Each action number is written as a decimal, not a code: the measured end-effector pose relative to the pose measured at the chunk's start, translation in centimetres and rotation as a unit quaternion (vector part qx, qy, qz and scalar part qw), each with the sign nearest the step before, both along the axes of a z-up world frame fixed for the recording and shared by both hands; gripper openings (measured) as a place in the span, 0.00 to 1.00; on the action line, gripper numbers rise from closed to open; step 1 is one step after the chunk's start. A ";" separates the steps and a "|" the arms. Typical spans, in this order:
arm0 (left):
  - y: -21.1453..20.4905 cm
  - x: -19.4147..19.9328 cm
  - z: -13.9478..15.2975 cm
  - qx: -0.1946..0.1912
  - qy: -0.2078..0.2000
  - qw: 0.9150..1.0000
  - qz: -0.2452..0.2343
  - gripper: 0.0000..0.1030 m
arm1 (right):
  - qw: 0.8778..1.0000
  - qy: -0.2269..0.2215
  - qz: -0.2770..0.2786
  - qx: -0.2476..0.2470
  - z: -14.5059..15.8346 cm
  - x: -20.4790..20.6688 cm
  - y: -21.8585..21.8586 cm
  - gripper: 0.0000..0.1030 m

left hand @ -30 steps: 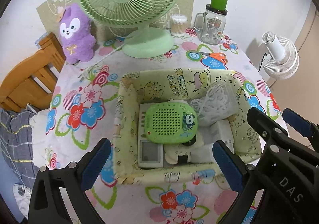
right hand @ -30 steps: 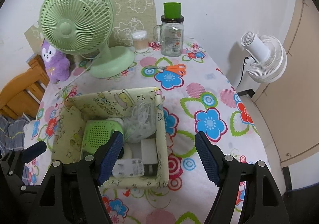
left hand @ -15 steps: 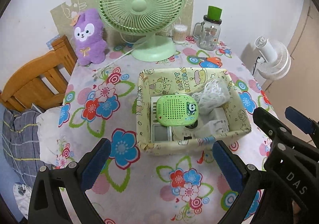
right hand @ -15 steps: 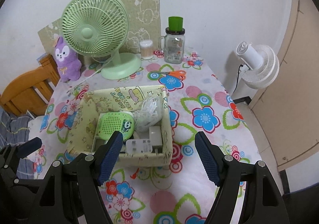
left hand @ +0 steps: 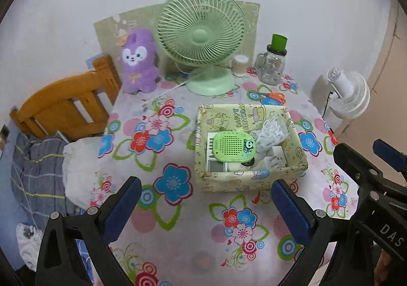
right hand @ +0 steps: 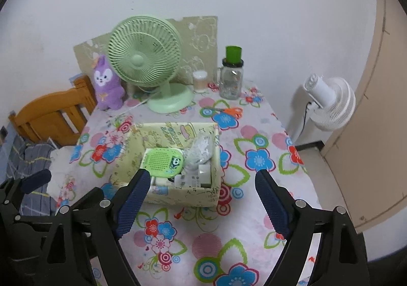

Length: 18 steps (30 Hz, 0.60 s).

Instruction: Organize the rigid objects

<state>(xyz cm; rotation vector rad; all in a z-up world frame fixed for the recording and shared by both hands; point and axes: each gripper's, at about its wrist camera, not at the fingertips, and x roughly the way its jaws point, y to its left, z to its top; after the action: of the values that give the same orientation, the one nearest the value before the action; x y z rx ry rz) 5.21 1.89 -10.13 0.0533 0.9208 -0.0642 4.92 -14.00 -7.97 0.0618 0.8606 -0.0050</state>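
A pale yellow cartoon-print box (left hand: 229,185) (right hand: 188,198) stands on the flowered tablecloth. Inside lie a green perforated device with a panda sticker (left hand: 232,147) (right hand: 162,162), a bag of white bits (left hand: 271,132) (right hand: 199,149), a white adapter (left hand: 277,156) (right hand: 204,171) and other white gadgets. My left gripper (left hand: 203,205) is open and empty, held above the cloth in front of the box. My right gripper (right hand: 201,195) hovers near the box's front right corner with nothing between its fingers, and its jaws are opening. The right gripper's body also shows at the right edge of the left wrist view.
At the back stand a green desk fan (left hand: 203,41) (right hand: 145,62), a purple plush toy (left hand: 138,62), a cotton-swab tub (right hand: 199,81) and a glass jar with green lid (left hand: 274,62). Orange scissors (left hand: 276,96) lie behind the box. Wooden chair (left hand: 63,105) left, white floor fan (right hand: 328,102) right.
Both grippers have risen and drawn back from the box, so more of the table and room shows. The right gripper's jaws stand wider than before.
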 end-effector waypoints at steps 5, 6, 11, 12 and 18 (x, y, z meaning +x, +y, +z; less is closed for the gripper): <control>0.2 -1.0 1.6 -0.002 -0.009 1.000 0.012 1.00 | 1.000 -0.021 0.009 0.003 1.6 -0.8 -0.4 0.88; 0.2 -1.1 1.9 -0.003 -0.010 1.000 0.013 1.00 | 1.000 -0.025 0.010 0.004 2.0 -0.9 -0.5 0.88; 0.4 -1.9 3.4 -0.004 -0.022 0.999 0.024 1.00 | 0.999 -0.035 0.011 0.008 3.5 -1.4 -1.1 0.92; 0.3 -2.0 3.7 -0.006 -0.022 0.999 0.024 1.00 | 0.999 -0.037 0.011 0.009 3.8 -1.5 -1.2 0.92; -0.3 -3.2 5.8 0.002 -0.053 0.998 0.019 1.00 | 0.999 -0.044 0.014 0.014 5.4 -1.8 -1.8 0.93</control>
<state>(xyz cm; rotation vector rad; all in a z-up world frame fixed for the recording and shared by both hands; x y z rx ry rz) 1.99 1.57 -4.31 0.0421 0.8159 -0.0234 3.10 -15.77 -2.61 0.0768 0.7731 0.0354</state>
